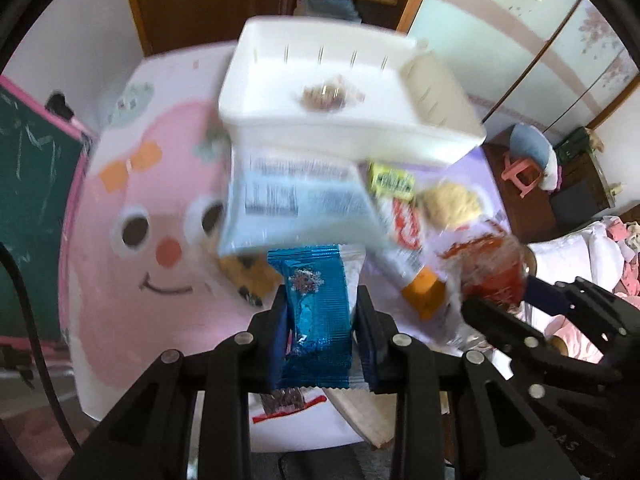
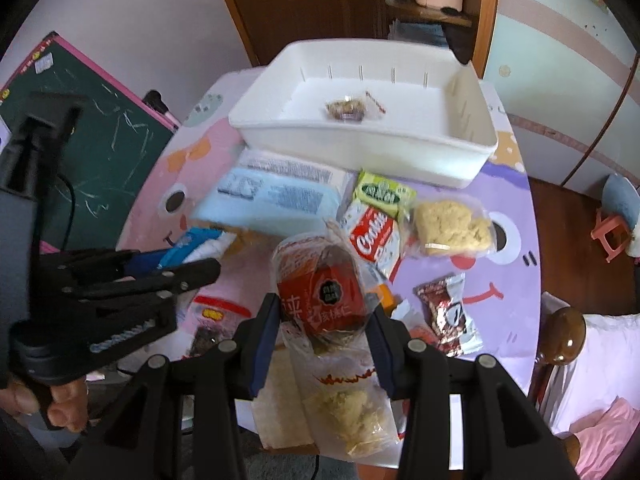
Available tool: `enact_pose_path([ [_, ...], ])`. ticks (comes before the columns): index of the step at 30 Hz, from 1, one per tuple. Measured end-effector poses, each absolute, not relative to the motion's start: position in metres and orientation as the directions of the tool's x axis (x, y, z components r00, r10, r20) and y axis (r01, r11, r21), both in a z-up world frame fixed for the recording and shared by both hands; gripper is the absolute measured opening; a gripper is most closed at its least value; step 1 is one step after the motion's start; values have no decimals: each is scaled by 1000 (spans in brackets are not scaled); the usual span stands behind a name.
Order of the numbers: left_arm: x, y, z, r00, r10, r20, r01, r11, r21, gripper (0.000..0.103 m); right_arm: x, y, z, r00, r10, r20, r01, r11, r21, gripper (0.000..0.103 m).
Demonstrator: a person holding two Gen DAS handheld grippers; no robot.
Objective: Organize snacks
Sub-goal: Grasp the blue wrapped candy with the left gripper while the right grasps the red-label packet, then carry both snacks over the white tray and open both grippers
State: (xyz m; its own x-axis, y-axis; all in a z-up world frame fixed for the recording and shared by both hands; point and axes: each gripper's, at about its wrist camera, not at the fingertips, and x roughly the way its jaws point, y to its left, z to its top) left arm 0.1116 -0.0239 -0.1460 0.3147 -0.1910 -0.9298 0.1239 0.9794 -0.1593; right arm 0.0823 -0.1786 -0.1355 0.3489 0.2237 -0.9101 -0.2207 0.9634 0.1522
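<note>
White bin (image 2: 472, 152) holds one small snack (image 2: 345, 110); left jaws pinch blue packet (image 1: 316, 312), right red packet (image 2: 322, 300).

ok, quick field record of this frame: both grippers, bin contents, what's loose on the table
left gripper: shut on blue foil snack packet
right gripper: shut on red wrapped snack
white bin: far side of table, holds one small clear-wrapped snack
loose on table: light blue packet, green packet, red-and-white cookie pack, clear bag of yellow crumbly snack, dark red foil packet
table: pink and purple cartoon faces
</note>
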Motion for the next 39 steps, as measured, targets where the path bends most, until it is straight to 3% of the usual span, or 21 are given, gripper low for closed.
enact_pose_path([
  [10,128,-26,-61,453,-201,-868,197,973,-123,28,102,-172,-77,437,244,-865,-236,960,152,43],
  [21,179,-29,-17,531,-198,-824,263,963,-62,28,147,-179,-25,546,220,-808,-182,973,141,43],
  [28,236,-37,-12,567,-178,-805,283,959,-13,29,193,-176,-18,560,179,-809,-131,983,127,43],
  [39,318,-51,-54,497,-118,-860,283,958,32,29,265,-193,-29,536,81,-840,1,995,96,43],
])
